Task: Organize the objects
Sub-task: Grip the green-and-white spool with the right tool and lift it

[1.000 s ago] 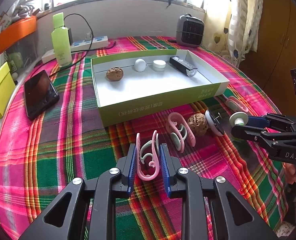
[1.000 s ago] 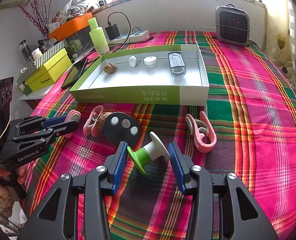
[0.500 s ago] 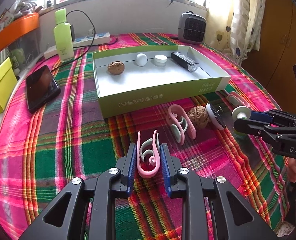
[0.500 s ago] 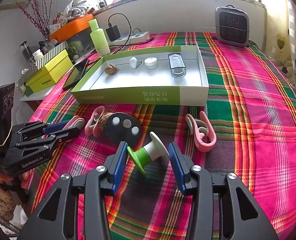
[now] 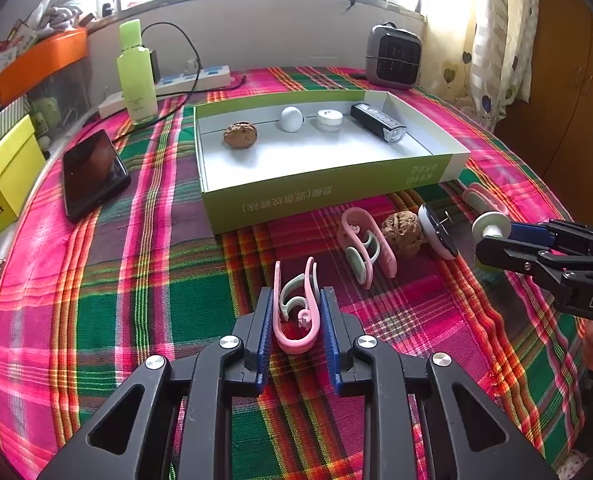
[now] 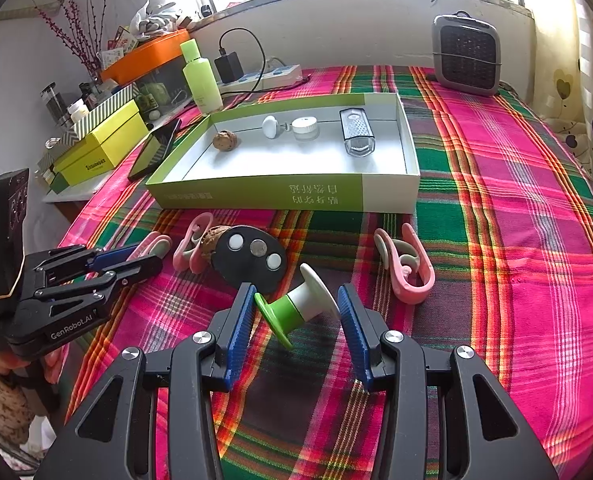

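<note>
Blue pads of the left gripper [image 5: 296,312] pinch a pink clip [image 5: 296,320] from both sides, just above the plaid cloth [image 5: 136,300] near the green tray [image 5: 328,196]. Farther right, the right gripper [image 6: 296,312] clamps a green-and-white spool [image 6: 296,306] (tilted, flanges against the pads). Another pink clip [image 5: 362,246] and a walnut [image 5: 402,232] lie touching between them.

Pink-green plaid tablecloth [image 5: 144,280] (green box [image 5: 296,196])
</note>
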